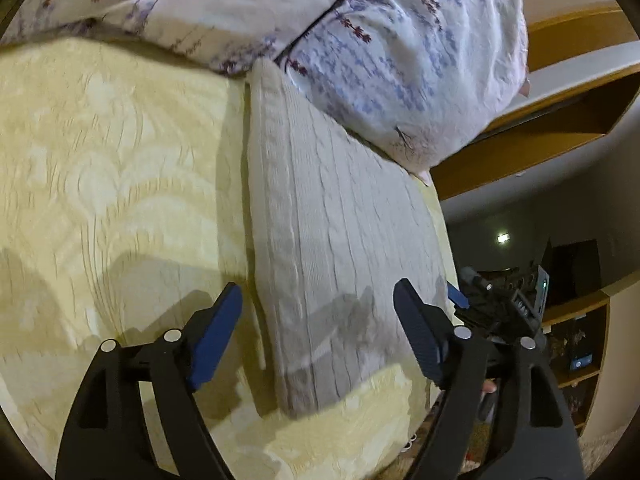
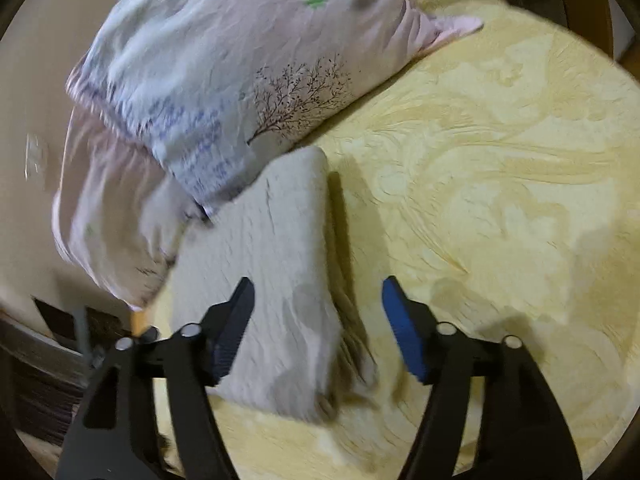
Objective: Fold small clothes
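Note:
A folded pale grey cable-knit garment (image 1: 328, 240) lies flat on the yellow bedspread (image 1: 112, 168), its far end against the pillows. My left gripper (image 1: 320, 328) is open and empty, hovering over the garment's near end. In the right wrist view the same garment (image 2: 272, 264) lies as a thick folded rectangle. My right gripper (image 2: 318, 328) is open and empty above its near right edge. The other gripper (image 1: 500, 300) shows at the right edge of the left wrist view.
Floral pillows (image 1: 360, 40) lie at the head of the bed and show in the right wrist view (image 2: 224, 80) too. The bedspread (image 2: 500, 200) stretches to the right. A wooden headboard shelf (image 1: 540, 128) and a bookcase (image 1: 576, 340) stand beyond the bed's edge.

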### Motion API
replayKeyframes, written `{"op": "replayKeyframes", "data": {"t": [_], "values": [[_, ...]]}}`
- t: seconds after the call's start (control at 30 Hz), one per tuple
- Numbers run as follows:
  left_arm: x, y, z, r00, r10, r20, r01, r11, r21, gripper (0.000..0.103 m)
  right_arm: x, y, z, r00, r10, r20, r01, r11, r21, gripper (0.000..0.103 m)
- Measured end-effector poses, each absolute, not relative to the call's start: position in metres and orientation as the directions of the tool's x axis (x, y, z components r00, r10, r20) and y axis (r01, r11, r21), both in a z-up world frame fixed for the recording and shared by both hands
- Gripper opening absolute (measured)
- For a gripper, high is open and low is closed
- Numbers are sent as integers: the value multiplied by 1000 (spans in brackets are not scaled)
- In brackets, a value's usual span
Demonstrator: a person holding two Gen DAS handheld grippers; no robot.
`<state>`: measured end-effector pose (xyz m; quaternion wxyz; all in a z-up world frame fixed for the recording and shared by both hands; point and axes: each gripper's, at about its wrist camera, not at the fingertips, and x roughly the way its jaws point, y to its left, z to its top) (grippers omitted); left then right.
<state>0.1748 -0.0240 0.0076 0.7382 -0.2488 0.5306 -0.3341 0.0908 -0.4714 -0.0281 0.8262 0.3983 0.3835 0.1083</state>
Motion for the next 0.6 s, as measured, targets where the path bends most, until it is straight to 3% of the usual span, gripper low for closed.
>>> {"op": "replayKeyframes", "data": {"t": [0.4,0.6], "values": [[218,-43,-10,151,-769,-621,182,639,-747,80,159,-470,-53,531,631,-565,135,596,792,71],[229,-53,-15,145,-778,-611,172,628,-759,71,168,-455,-59,490,691,-532,81,571,817,61]]}}
